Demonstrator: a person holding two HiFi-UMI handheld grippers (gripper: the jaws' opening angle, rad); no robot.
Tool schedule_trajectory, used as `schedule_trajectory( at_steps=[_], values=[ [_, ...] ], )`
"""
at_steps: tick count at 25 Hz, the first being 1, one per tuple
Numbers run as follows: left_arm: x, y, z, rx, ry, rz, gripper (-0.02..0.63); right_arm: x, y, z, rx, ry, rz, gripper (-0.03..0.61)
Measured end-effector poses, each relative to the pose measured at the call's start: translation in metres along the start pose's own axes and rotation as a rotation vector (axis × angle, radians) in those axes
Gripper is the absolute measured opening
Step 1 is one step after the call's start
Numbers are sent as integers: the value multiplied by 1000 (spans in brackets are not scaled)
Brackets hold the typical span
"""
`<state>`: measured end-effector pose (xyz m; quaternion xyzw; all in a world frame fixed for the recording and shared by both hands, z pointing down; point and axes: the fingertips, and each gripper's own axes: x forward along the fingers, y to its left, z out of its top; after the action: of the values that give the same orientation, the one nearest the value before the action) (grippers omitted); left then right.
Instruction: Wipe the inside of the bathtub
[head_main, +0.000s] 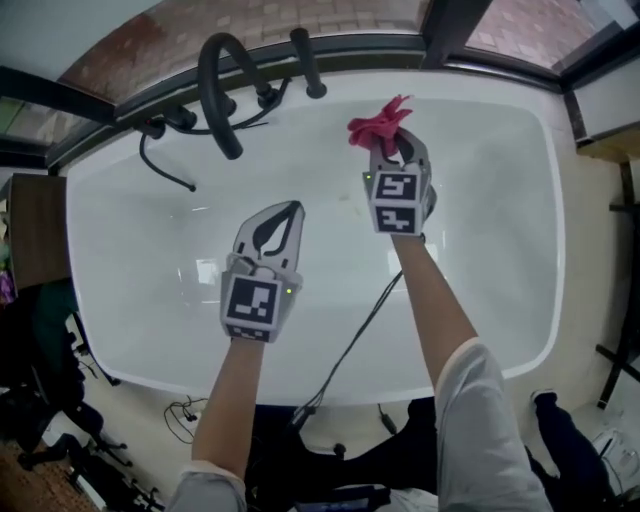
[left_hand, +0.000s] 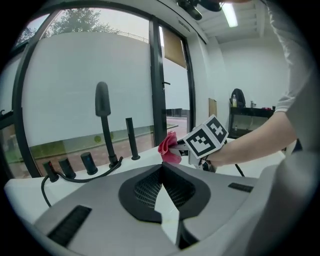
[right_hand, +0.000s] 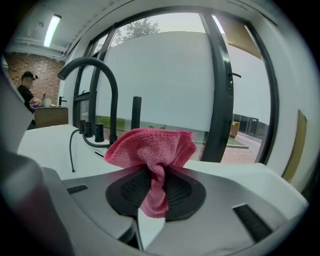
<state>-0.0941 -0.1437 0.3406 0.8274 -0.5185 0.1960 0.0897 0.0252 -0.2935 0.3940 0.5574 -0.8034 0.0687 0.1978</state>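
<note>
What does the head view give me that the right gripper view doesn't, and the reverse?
Head view only: the whole white bathtub and the left gripper, shut and empty, beside the right gripper. Right gripper view only: a person far off by a brick wall, and the fingers pinching the pink cloth at its bunched middle. Both: that cloth and the black curved faucet.

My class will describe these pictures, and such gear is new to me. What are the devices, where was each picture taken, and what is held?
There is no robot: a person holds a two-jaw claw in each hand. The head view comes from a camera on the person's head, looking down into a white bathtub with a black tap at its far edge. The other two views come from cameras riding on the claws. The right claw is shut on a pink cloth. The left claw is shut and empty, above the bathtub.
</note>
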Motion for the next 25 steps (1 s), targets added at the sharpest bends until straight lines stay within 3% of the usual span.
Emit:
schedule_trajectory(
  at_steps=[8,13,19,25],
  values=[
    [49,22,-56,-73,-4,69,6,72,7,-42,-23,24,-67,69],
    [56,29,-70,-41,-8,63,6,104,23,-51,-63,32,-48,69],
    [40,52,-78,-18,-24,80,6,116,40,-52,-2,14,-122,64],
    [35,73,-91,-16,-1,109,5,128,111,-56,-99,12,-8,64]
  ],
)
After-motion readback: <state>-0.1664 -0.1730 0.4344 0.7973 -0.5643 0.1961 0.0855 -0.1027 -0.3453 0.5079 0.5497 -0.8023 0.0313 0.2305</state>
